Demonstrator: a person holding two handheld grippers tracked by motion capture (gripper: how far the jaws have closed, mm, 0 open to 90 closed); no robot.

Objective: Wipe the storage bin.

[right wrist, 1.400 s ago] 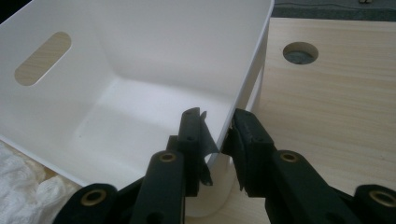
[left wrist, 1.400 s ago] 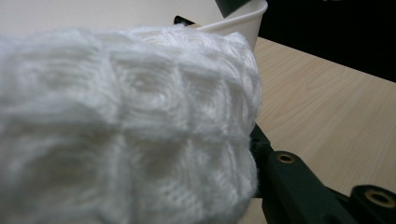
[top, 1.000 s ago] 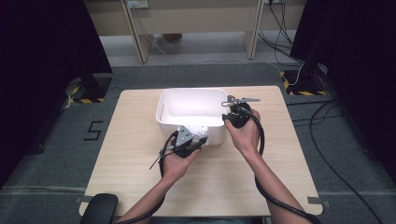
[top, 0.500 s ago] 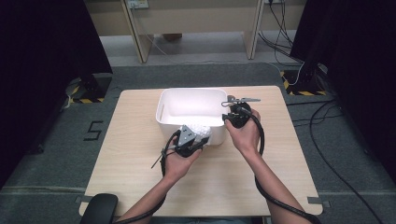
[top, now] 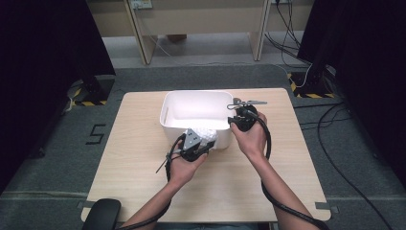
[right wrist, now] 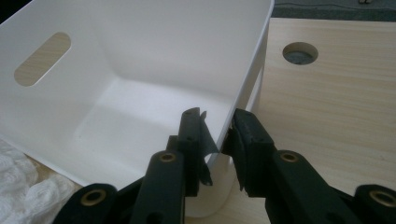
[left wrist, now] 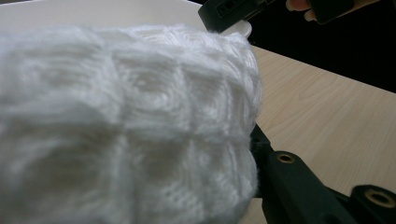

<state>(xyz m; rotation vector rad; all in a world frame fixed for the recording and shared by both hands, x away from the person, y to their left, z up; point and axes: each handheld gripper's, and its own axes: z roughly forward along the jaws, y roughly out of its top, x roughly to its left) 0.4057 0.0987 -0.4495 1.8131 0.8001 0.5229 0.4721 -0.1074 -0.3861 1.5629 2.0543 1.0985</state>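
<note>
- Because the right gripper pinches only the near corner of the white bin, with one jaw inside the wall and the other outside it, the thin plastic rim can slide out from between the pads if the hand pulls or twists; the bin would then skid on the table just as something is lowered into it.
- Since the wall bows a little between those jaws, a harder squeeze or a sideways pull may, in my judgement, tip the bin up on its far edge.
- While the left gripper is clenched on the white knitted cloth, the soft bundle bulges far past the jaws on every side, so a loose fold can catch on the bin's rim on the way over and drag the cloth out, or leave part of it hanging outside.
- As the cloth hides nearly everything ahead of the left jaws in the left gripper view, it is hard to judge there how far the rim lies beyond them, and a low pass could knock the wall.
- Right jaws: partly closed, grasping the bin's wall at the corner nearest the person, with the bin's inside opening ahead and to the left of them.
- Left jaws: closed about as far as they go, squeezing the cloth, which sits between and ahead of them, just short of the bin's near wall in the high view.
</note>
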